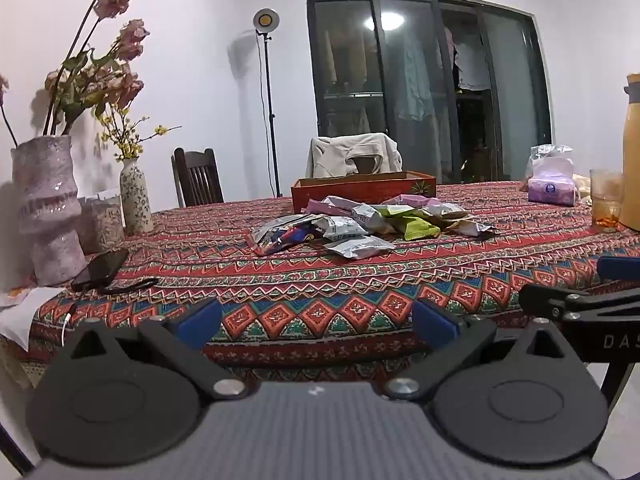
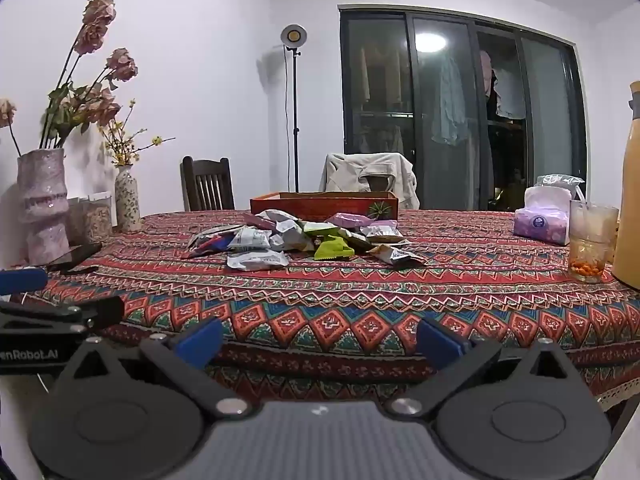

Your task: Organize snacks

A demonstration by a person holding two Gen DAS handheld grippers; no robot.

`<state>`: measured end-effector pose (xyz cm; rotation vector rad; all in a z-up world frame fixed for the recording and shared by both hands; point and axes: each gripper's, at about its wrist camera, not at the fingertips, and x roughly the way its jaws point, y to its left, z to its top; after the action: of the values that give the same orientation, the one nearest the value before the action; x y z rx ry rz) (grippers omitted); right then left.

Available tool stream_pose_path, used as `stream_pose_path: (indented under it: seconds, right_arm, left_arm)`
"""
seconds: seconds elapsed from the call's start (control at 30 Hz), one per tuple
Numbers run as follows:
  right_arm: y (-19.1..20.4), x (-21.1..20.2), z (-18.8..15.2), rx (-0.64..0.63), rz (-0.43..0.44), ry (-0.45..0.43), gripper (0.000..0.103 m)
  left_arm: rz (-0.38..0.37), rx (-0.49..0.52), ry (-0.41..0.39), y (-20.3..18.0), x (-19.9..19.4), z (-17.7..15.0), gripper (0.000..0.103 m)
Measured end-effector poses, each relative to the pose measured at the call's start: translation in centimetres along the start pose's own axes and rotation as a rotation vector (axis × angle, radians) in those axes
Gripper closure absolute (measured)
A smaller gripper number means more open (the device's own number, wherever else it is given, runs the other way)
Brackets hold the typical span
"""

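A pile of snack packets (image 1: 360, 224) (image 2: 296, 238), silver, green, pink and dark, lies on the patterned tablecloth (image 1: 320, 280) (image 2: 360, 292) in front of a shallow red box (image 1: 364, 190) (image 2: 324, 204). My left gripper (image 1: 316, 320) is open and empty at the table's near edge, well short of the pile. My right gripper (image 2: 318, 340) is open and empty, also at the near edge. The right gripper shows at the right of the left wrist view (image 1: 592, 292), and the left gripper at the left of the right wrist view (image 2: 60, 300).
Two vases with dried flowers (image 1: 44, 208) (image 2: 128, 198), a phone (image 1: 102, 268) and a cable sit at the table's left. A tissue pack (image 1: 550, 188) (image 2: 542, 222), a glass (image 2: 590, 248) and a tan jug (image 1: 632, 160) stand at the right. Chairs stand behind the table.
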<state>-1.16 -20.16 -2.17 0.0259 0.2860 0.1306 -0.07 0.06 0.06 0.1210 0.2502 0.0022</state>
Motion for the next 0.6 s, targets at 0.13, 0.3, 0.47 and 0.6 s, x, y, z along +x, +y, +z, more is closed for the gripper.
stream_pose_path:
  seconds: [0.13,0.3,0.47,0.6]
  right_arm:
    - [0.0,0.3,-0.5,-0.003,0.001,0.005,0.000]
    - [0.0,-0.1,0.3,-0.007,0.003,-0.002,0.000]
    - [0.0,-0.2,-0.2,-0.005,-0.004,-0.021,0.000]
    - [-0.1,-0.2,-0.2,-0.005,-0.005,-0.022,0.000]
  left_arm:
    - [-0.016,-0.016,0.008,0.4,-0.1,0.3,0.000]
    - [-0.020,-0.038,0.024,0.4,0.3,0.4,0.000]
    - [-0.026,-0.046,0.016,0.7,0.3,0.2,0.000]
    - [-0.031,-0.038,0.021,0.6,0.3,0.2,0.000]
